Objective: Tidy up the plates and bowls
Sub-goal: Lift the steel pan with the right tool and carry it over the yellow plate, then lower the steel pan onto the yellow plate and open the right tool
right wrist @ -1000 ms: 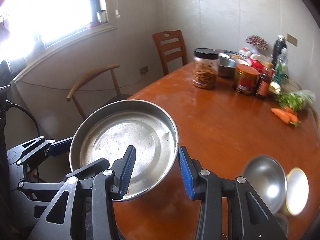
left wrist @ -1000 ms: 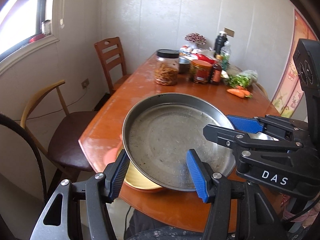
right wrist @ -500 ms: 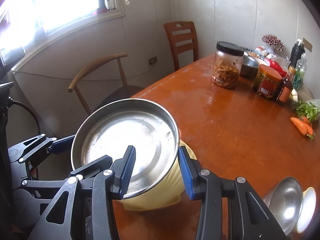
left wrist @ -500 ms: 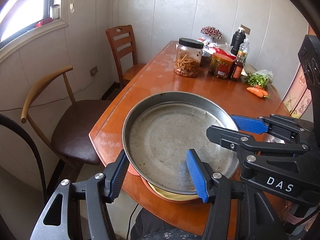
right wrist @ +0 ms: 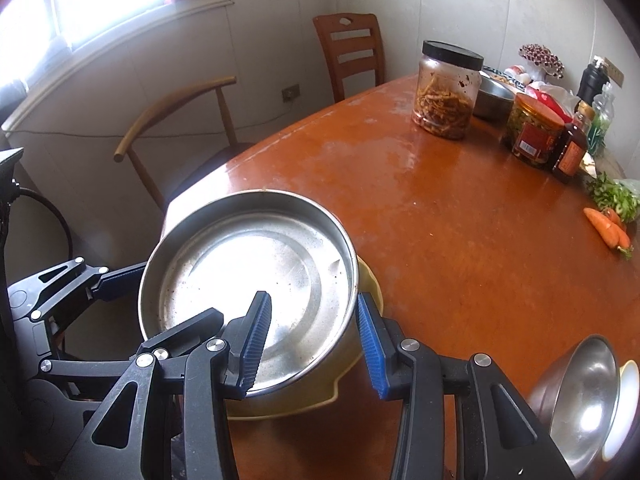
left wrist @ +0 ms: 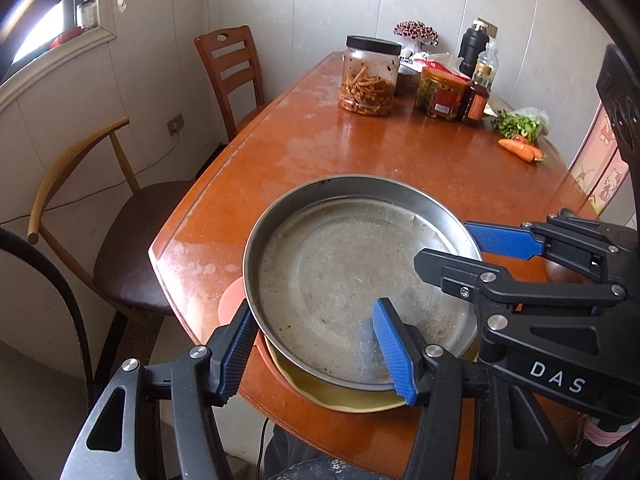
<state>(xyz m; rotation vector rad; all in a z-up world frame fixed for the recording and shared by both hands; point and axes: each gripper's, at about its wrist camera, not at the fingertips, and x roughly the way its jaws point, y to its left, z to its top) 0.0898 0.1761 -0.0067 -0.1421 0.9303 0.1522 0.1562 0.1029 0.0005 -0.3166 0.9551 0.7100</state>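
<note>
A round steel pan (left wrist: pixel 344 272) (right wrist: pixel 248 264) hangs between both grippers, just over a yellow dish (left wrist: pixel 340 402) (right wrist: pixel 304 404) at the table's near left corner. Whether the pan touches the dish I cannot tell. Under the dish a red plate (left wrist: pixel 231 300) peeks out. My left gripper (left wrist: pixel 315 306) is shut on the pan's near rim, one finger outside and one inside. My right gripper (right wrist: pixel 313 298) is shut on the opposite rim the same way. Each gripper shows in the other's view: the right gripper (left wrist: pixel 452 248) and the left gripper (right wrist: pixel 128 276).
A steel bowl (right wrist: pixel 580 392) leans on a white bowl (right wrist: pixel 624 404) at the near right of the wooden table (right wrist: pixel 460 240). Jars (left wrist: pixel 370 76), bottles, greens and carrots (left wrist: pixel 520 148) crowd the far end. Two chairs (left wrist: pixel 120 216) stand at the left.
Both grippers came down and forward with the pan. The yellow dish and red plate now sit directly beneath it, and the table corner looks closer.
</note>
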